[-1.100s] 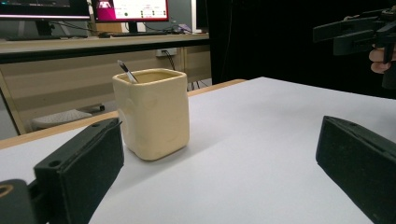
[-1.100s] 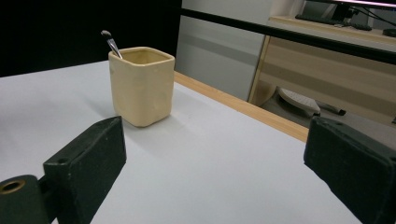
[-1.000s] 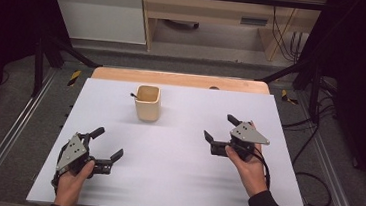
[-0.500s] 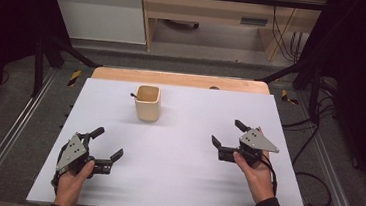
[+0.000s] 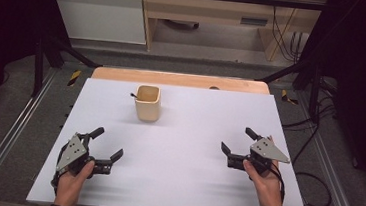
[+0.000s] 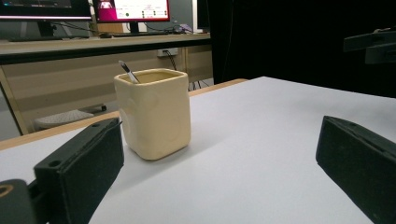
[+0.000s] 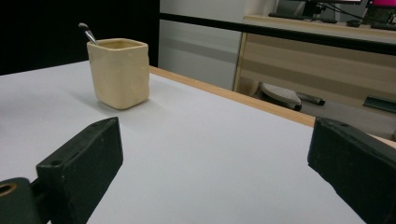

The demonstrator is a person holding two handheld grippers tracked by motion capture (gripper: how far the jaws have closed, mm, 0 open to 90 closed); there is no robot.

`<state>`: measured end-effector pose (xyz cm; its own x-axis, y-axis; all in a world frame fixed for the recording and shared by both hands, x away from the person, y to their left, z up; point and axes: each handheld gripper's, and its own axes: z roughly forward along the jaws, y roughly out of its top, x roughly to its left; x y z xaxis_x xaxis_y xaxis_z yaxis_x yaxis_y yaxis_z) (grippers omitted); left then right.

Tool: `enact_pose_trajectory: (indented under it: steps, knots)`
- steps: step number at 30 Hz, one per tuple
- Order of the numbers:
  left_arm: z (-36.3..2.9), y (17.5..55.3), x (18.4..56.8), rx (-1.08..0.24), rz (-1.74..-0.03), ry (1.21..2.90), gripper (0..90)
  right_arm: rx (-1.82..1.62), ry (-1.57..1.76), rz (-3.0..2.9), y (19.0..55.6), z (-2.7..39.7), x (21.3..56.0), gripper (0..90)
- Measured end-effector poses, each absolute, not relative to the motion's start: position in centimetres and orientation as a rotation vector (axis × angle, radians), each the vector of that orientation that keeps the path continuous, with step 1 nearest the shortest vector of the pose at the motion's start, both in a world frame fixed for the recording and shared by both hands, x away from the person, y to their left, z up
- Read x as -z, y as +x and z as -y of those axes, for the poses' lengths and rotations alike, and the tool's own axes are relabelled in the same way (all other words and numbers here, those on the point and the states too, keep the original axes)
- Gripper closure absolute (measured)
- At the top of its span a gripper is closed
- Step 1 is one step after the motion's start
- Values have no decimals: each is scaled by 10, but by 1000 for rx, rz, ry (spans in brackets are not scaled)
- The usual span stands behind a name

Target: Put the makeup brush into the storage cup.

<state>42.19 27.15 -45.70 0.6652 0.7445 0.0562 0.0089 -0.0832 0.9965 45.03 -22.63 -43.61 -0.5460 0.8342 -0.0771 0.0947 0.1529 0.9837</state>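
A cream, square-sided cup [image 5: 148,103] stands upright on the white table top [image 5: 193,134], back of centre. A thin dark-tipped handle [image 5: 133,95] pokes out over its left rim. At the front left a hand holds my left gripper [image 5: 108,142], open and empty, low over the table. My right gripper [image 5: 237,140] is at the front right, also open and empty. The left gripper view has the cup [image 6: 154,114] ahead, just right of the left jaw, with the handle [image 6: 127,71] leaning out. The right gripper view has the cup [image 7: 119,72] far off at the left.
A wooden strip [image 5: 180,79] borders the table's back edge. Metal rails [image 5: 12,133] run along both sides, with cables [image 5: 310,179] on the floor at the right. A desk with monitors [image 6: 130,9] stands beyond the table.
My right gripper has drawn back toward the front right of the table, still open. The left gripper and the cup have stayed put.
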Motion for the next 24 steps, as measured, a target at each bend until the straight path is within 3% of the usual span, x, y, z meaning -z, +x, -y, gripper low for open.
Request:
enact_pose_trajectory:
  steps: [24]
  knots:
    - [-272,421,457,-689,-653,1543,7,-1460,937,-1710,431,256,449,37]
